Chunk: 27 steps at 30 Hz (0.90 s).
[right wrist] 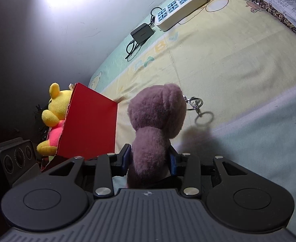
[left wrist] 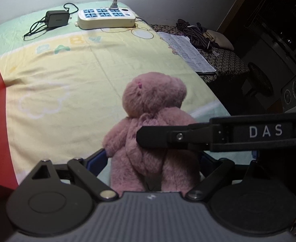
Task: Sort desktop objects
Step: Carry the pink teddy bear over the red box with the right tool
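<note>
Two grippers close on one pink plush bear (right wrist: 156, 125) above the pale printed bedsheet (right wrist: 238, 64): the right gripper (right wrist: 150, 159) clamps its body, and the left gripper (left wrist: 154, 161) pinches its lower half. Beside it stands a red box (right wrist: 91, 121) holding a yellow plush bear (right wrist: 55, 113), then the bear's small key ring (right wrist: 196, 102).

A home, likely a bedroom. A nursery-print sheet (left wrist: 71, 76) marked "BABY" covers the surface, with a power strip (left wrist: 106, 18), charger (left wrist: 57, 18) and plush toys (right wrist: 56, 119) by the wall.
</note>
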Motion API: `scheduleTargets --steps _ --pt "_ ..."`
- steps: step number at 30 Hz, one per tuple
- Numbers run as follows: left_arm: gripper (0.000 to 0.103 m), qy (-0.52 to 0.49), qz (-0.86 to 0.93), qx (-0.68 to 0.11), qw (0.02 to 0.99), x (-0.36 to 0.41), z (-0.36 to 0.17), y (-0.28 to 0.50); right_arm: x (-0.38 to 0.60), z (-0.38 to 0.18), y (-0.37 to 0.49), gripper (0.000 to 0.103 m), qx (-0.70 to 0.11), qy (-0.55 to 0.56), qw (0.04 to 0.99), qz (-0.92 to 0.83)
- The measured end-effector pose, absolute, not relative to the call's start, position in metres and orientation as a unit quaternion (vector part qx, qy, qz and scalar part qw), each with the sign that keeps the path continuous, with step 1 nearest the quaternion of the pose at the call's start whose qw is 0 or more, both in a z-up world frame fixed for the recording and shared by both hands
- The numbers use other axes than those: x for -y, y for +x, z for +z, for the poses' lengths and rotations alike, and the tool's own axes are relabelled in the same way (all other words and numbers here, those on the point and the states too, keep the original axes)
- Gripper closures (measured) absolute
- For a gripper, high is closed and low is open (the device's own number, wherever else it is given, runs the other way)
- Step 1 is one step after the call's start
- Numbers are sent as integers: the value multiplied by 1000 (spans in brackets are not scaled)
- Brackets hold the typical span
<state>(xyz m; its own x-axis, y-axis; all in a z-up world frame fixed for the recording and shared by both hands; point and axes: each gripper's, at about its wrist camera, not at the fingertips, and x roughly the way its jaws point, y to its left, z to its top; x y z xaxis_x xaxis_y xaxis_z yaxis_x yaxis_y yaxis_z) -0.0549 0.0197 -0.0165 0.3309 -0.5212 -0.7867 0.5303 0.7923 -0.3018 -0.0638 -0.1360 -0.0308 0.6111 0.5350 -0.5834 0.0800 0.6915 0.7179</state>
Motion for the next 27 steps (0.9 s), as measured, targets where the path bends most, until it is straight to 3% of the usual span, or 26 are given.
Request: scheduleTargets --steps 10,27 --pt "11 22 -358 -431 828 -55 27 -81 95 15 -98 63 -363 332 860 133" --pt "11 19 -378 -326 867 -198 106 -92 -43 95 -117 63 -239 247 927 150"
